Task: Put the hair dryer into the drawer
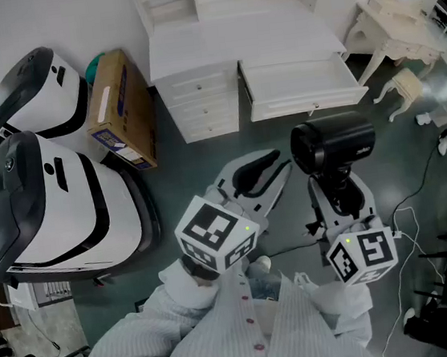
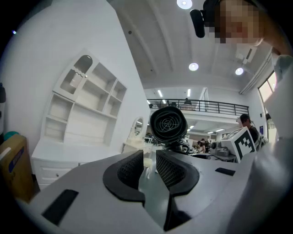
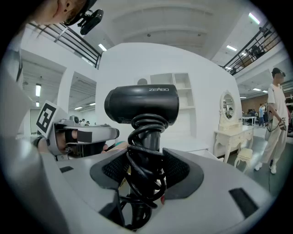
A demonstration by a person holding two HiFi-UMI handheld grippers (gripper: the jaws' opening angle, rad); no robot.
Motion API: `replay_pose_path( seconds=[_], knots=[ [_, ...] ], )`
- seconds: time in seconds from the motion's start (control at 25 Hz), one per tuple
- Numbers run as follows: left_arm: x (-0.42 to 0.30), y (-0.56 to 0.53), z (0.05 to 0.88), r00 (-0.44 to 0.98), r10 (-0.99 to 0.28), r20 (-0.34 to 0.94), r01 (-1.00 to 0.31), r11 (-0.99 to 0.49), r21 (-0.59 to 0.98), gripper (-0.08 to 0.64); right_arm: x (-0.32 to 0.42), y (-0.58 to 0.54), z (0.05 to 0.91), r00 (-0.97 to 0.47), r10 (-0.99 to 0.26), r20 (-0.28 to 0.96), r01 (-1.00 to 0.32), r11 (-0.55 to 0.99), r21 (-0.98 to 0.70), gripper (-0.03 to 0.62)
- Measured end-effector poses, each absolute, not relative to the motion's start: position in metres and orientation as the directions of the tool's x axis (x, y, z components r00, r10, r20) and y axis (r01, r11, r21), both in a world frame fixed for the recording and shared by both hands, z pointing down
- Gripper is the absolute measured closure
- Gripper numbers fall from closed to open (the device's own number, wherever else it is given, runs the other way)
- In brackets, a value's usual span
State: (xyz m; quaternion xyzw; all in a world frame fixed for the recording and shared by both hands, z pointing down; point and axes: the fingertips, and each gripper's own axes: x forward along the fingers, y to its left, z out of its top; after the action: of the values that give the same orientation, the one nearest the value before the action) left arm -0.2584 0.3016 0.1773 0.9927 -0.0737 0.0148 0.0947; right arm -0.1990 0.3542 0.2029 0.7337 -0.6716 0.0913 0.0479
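My right hand-held gripper (image 3: 146,167) is clamped on the handle of the hair dryer (image 3: 142,104), with the black cord wound around that handle between the jaws. The dryer stands upright above the jaws, held in the air over the floor. At its 9 o'clock, my left hand-held gripper (image 2: 150,167) holds nothing, its jaws a narrow gap apart. At 12 o'clock from the dryer, the drawer (image 1: 301,83) of the white dresser (image 1: 192,56) is pulled out, well apart from the dryer. A cardboard box (image 1: 122,109) sits at the dresser's 9 o'clock.
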Motion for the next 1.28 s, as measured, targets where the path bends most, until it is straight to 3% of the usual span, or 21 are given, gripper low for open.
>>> replay_pose_path(
  seconds=[0.88, 1.28],
  knots=[
    [-0.247, 0.365, 0.182, 0.987, -0.156, 0.030, -0.159, -0.970, 0.184, 0.468, -0.184, 0.429, 0.202, 0.094, -0.979, 0.181, -0.993, -0.105, -0.057, 0.387],
    [-0.231, 0.339, 0.188, 0.982, -0.185, 0.038, -0.189, -0.966, 0.178, 0.468, -0.163, 0.407, 0.209, 0.076, -0.979, 0.189, -0.994, -0.090, -0.069, 0.387]
  ],
)
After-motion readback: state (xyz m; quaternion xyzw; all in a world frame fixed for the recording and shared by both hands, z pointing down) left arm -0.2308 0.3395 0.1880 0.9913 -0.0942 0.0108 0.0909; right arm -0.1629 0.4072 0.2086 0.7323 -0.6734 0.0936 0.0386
